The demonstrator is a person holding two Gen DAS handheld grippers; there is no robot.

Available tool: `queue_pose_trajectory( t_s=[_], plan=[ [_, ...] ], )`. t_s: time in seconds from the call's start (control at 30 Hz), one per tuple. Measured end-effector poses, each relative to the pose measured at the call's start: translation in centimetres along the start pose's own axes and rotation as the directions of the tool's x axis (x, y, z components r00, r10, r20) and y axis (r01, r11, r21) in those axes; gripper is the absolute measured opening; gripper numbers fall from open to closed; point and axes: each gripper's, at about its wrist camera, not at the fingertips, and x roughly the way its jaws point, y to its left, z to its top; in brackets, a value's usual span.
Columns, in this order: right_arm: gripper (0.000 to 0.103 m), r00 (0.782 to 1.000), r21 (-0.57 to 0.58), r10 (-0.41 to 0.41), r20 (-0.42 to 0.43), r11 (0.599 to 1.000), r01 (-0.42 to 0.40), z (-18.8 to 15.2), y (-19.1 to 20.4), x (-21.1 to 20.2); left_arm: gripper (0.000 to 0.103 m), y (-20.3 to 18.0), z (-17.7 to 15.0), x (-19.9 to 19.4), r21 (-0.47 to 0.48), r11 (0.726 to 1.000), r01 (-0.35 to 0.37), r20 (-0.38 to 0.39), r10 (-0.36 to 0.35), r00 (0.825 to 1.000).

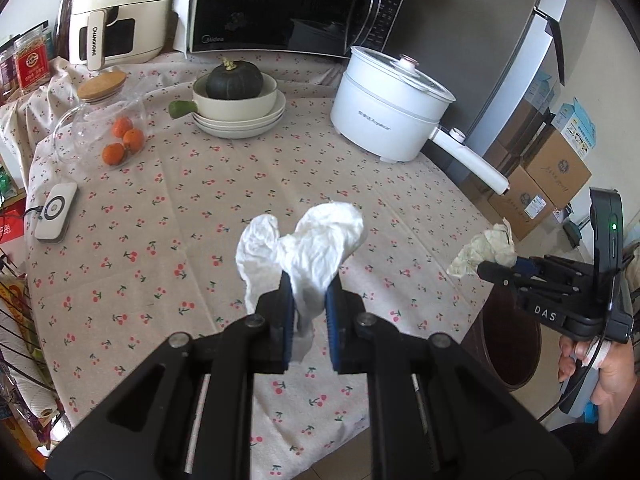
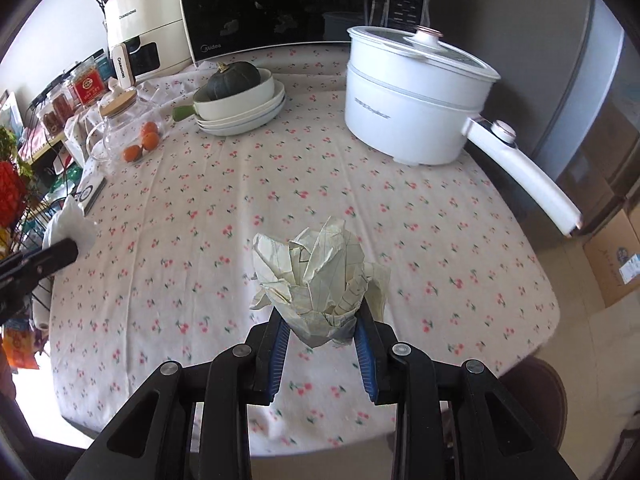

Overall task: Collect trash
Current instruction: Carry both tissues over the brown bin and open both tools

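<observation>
My left gripper (image 1: 310,300) is shut on a crumpled white tissue (image 1: 312,244) and holds it above the cherry-print tablecloth (image 1: 180,208). It also shows at the left edge of the right wrist view (image 2: 60,254), with the tissue (image 2: 72,224) at its tip. My right gripper (image 2: 322,324) is shut on a crumpled ball of cream lined paper (image 2: 320,272), held above the table. In the left wrist view the right gripper (image 1: 486,268) with its paper ball (image 1: 486,250) is at the table's right edge, above a dark brown bin (image 1: 508,344).
At the back stand a white electric pot (image 1: 392,104) with a long handle, stacked bowls with a dark squash (image 1: 236,80), a glass jar with oranges (image 1: 108,128), a microwave (image 1: 288,4) and an air fryer (image 1: 116,12). Cardboard boxes (image 1: 544,176) sit on the floor at right.
</observation>
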Motion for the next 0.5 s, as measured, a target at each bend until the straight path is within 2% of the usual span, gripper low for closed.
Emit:
queue_pose_trajectory(
  t_s=[0.23, 0.33, 0.4, 0.5],
  plan=[
    [0.032, 0.999, 0.093, -0.042, 0.018, 0.995, 0.04, -5.3, -5.5, -3.0, 0.015, -4.5, -1.0, 0.9, 0.129, 0.992, 0.0, -0.021, 0.003, 1.0],
    [0.032, 0.999, 0.163, -0.041, 0.004, 0.986, 0.04, -7.2, -7.7, -3.8, 0.015, -6.2, -1.5, 1.5, 0.137, 0.99, 0.041, -0.051, -0.035, 0.998],
    [0.032, 0.999, 0.196, -0.03, 0.028, 0.98, 0.024, -8.2, -8.9, -4.8, 0.015, -7.5, -1.7, 1.9, 0.138, 0.988, 0.07, -0.064, -0.062, 0.996],
    [0.033, 0.997, 0.216, -0.055, 0.048, 0.975, 0.043, -9.6, -10.6, -6.0, 0.015, -9.9, -2.0, 2.6, 0.164, 0.982, 0.088, -0.072, -0.077, 0.994]
  ],
)
